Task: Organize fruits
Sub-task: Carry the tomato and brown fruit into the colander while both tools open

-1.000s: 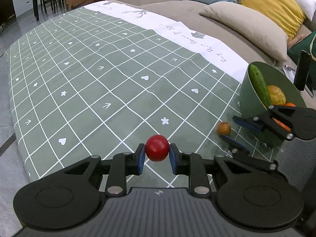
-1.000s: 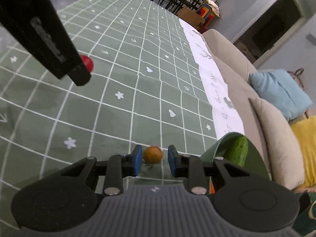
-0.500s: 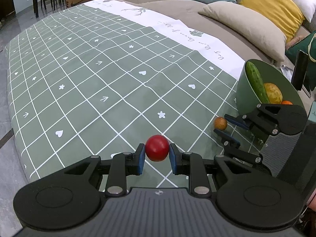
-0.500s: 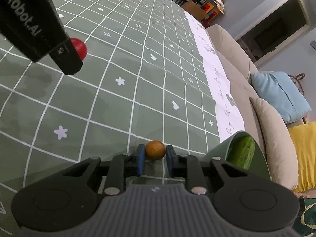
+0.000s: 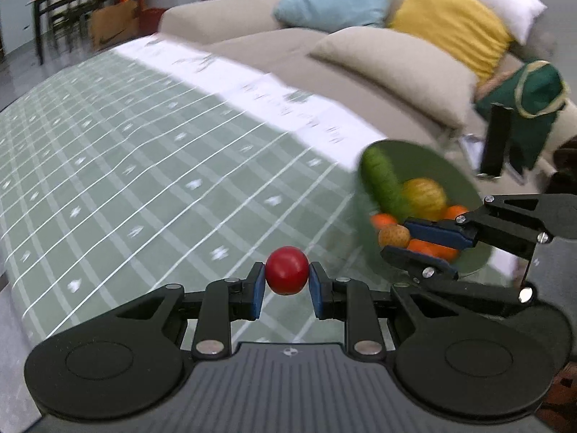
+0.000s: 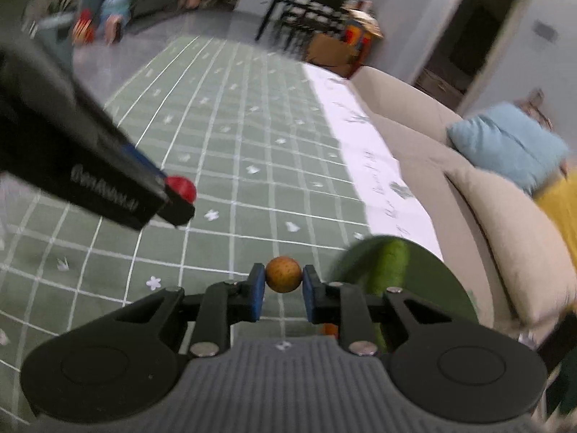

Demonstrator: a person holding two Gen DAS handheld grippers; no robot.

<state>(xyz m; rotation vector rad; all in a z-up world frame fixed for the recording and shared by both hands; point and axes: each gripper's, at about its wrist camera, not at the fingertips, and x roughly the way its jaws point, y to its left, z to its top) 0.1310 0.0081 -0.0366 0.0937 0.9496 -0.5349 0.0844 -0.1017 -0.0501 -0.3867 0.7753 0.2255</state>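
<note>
1. I carry the red fruit [image 5: 287, 270] above the green cloth, short of the green bowl [image 5: 465, 184], ready to drop it in.
2. My left tool [image 5: 285, 290] is narrowed and pinching it.
3. My right tool [image 6: 283, 290] clamps the small brown fruit [image 6: 283, 274] at the bowl's rim, beside the cucumber [image 5: 383, 178].

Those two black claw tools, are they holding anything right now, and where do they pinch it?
Yes. The left gripper pinches a red fruit by its two sides; the right gripper pinches a small orange-brown fruit the same way.
</note>
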